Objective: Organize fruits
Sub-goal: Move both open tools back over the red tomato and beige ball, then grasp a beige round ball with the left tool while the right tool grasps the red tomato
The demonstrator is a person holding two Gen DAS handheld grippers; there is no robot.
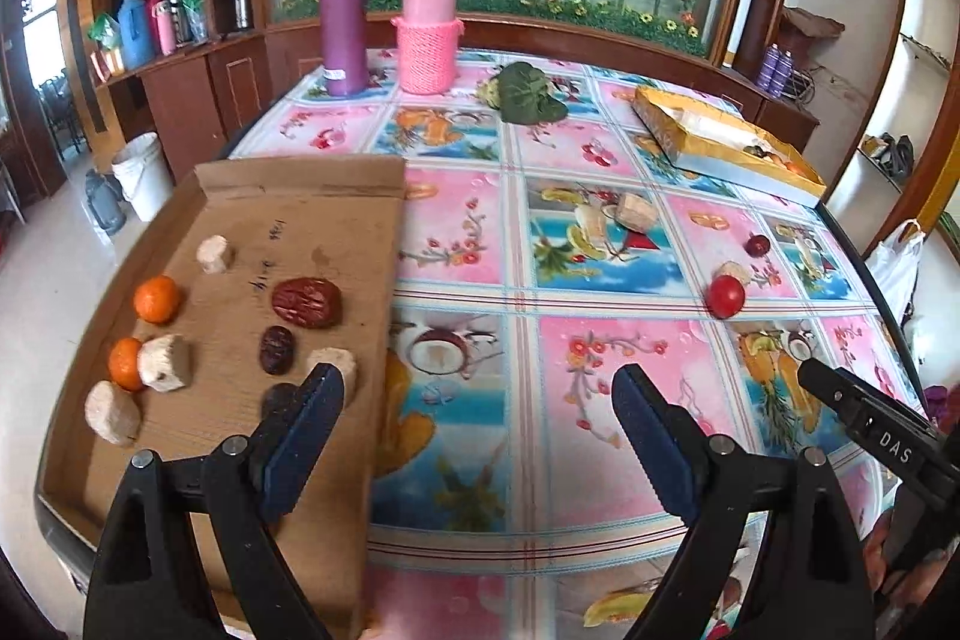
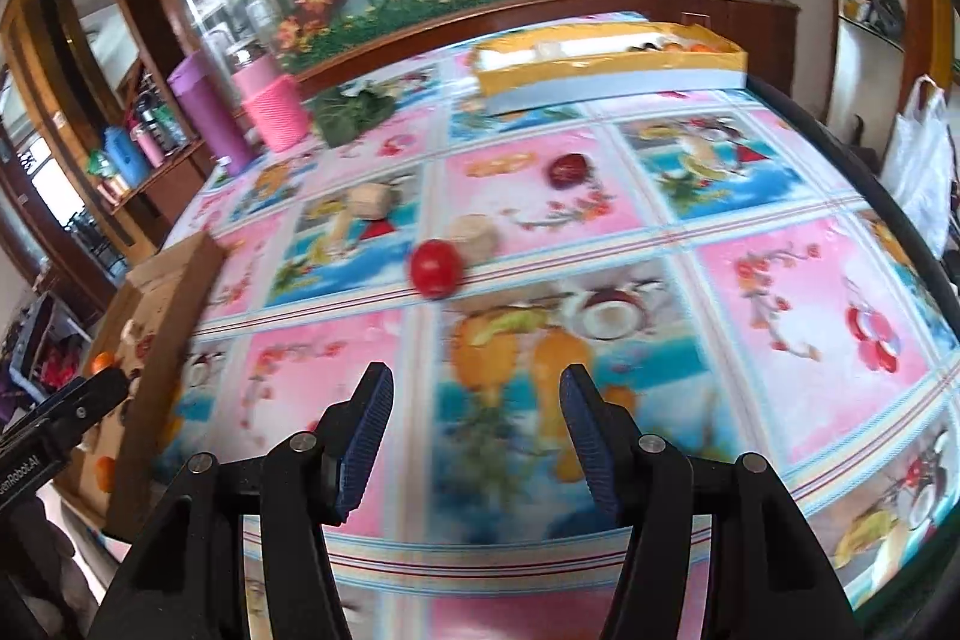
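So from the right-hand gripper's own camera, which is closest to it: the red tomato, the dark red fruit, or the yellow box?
1. Red tomato, just ahead, slightly left.
2. Dark red fruit, farther back, mid-table.
3. Yellow box, at the table's far edge.

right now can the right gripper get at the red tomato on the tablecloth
Probably yes: the right gripper is open and empty, the red tomato lies ahead on bare tablecloth, only a pale chunk touching behind.
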